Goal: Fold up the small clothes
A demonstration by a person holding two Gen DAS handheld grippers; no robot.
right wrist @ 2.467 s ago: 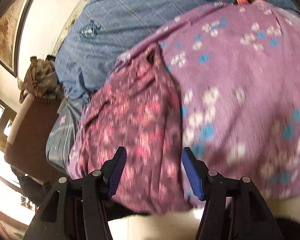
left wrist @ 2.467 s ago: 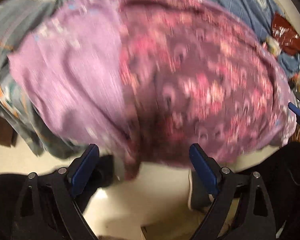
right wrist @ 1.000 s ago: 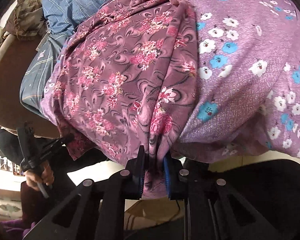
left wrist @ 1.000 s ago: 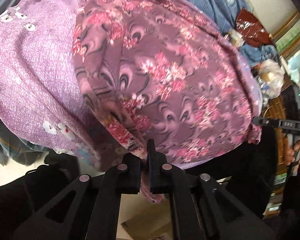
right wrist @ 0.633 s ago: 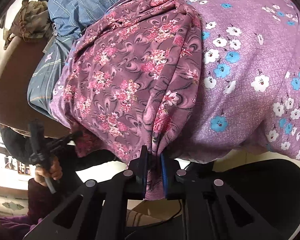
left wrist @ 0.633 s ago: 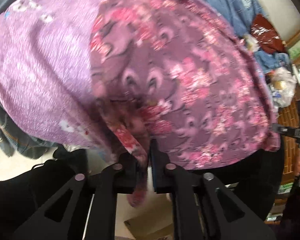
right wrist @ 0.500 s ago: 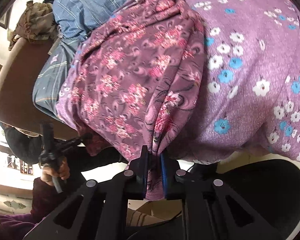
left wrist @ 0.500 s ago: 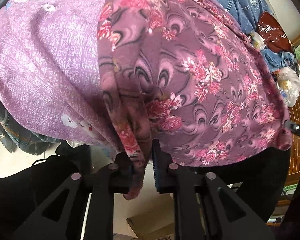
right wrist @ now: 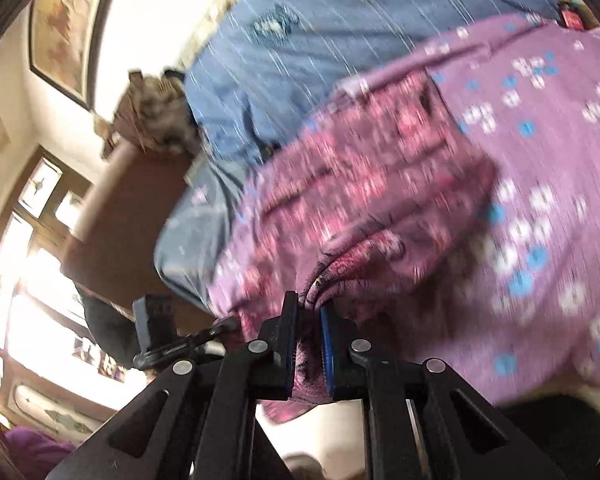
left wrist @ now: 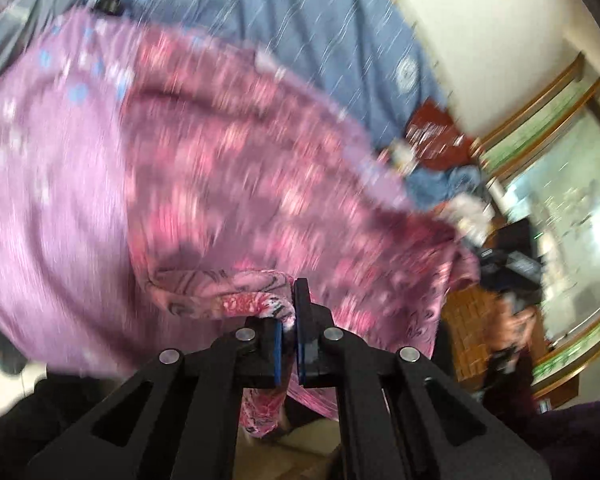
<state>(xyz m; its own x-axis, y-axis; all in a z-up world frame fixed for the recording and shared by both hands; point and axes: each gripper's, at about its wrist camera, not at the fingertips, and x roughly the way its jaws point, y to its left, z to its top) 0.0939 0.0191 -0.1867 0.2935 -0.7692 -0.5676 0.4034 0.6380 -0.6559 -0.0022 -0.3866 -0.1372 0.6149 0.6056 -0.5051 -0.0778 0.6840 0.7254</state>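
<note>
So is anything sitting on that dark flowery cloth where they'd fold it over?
Nothing visible does. Both tools, left and right, already pinch the dark flowery cloth at its near edge. Its top looks bare as it lies on the lilac flowered fabric, though blur hides small things.

1. At twelve o'clock in your right wrist view you have a blue bedsheet with thin white stripes covering the bed.
2. At ten o'clock hangs a dark-framed picture on a cream plaster wall.
3. At nine o'clock, bright daylight floods through a dark wooden-framed window.
4. In your left wrist view, a gold-trimmed mirror or glass panel sits at three o'clock; motion blur hides its detail.
</note>
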